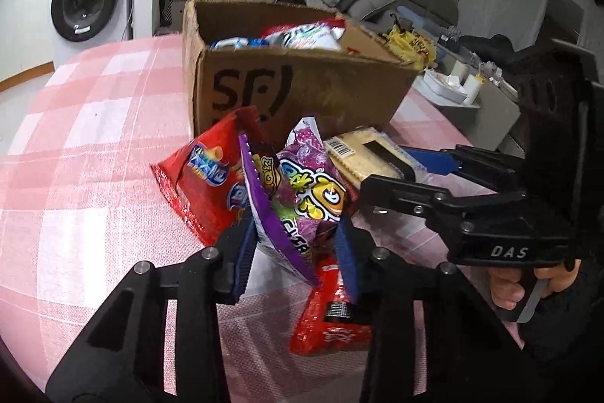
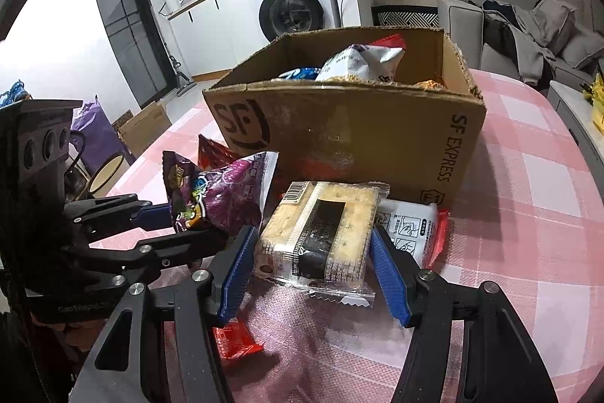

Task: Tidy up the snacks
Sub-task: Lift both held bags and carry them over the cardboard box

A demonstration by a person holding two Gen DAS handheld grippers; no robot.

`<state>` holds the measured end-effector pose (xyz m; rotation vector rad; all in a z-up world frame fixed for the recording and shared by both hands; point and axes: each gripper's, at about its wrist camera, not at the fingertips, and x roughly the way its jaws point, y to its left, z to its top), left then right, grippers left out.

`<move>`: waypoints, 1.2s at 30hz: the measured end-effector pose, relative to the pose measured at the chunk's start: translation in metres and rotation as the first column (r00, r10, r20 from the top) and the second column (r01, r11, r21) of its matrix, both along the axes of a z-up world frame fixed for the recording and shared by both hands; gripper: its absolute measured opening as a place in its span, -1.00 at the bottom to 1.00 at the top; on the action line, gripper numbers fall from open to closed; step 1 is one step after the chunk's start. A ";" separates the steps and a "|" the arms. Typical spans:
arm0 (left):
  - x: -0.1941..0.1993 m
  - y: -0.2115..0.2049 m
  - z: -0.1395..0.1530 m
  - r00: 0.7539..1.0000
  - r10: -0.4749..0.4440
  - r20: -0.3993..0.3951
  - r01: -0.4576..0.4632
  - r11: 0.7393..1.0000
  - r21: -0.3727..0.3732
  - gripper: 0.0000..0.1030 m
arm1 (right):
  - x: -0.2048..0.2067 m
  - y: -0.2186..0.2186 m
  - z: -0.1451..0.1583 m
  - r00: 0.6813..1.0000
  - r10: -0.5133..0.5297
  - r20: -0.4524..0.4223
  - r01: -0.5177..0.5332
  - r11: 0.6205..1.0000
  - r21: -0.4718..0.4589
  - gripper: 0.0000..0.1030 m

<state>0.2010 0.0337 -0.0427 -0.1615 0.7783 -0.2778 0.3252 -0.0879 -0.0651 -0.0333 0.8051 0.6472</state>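
Left wrist view: left gripper is clenched on the purple snack bag in front of the cardboard box, right wrist view: right gripper clamps the cracker pack, so both probably need lifting over the rim next.

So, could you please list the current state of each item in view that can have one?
Left gripper: shut on the purple snack bag, which is lifted and tilted.
Right gripper: shut on the cracker pack.
Cardboard box: open-topped, upright, snacks inside.
Red snack bag: sealed, leaning beside the purple bag.
Washing machine: door closed.
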 end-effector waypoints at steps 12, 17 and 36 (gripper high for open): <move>-0.026 0.008 0.035 0.996 0.021 0.092 -0.023 1.000 0.018 -0.32 | -0.015 -0.014 0.030 0.997 -0.019 0.077 0.016 0.999 0.032 0.20; -0.037 0.014 0.054 0.990 0.058 0.129 -0.060 0.998 0.010 -0.32 | -0.023 -0.024 0.044 0.994 -0.036 0.105 0.030 0.998 0.061 0.20; -0.045 0.056 0.119 0.964 0.152 0.220 -0.152 0.988 -0.015 -0.32 | -0.028 -0.045 0.100 0.978 -0.086 0.190 0.064 0.991 0.115 0.20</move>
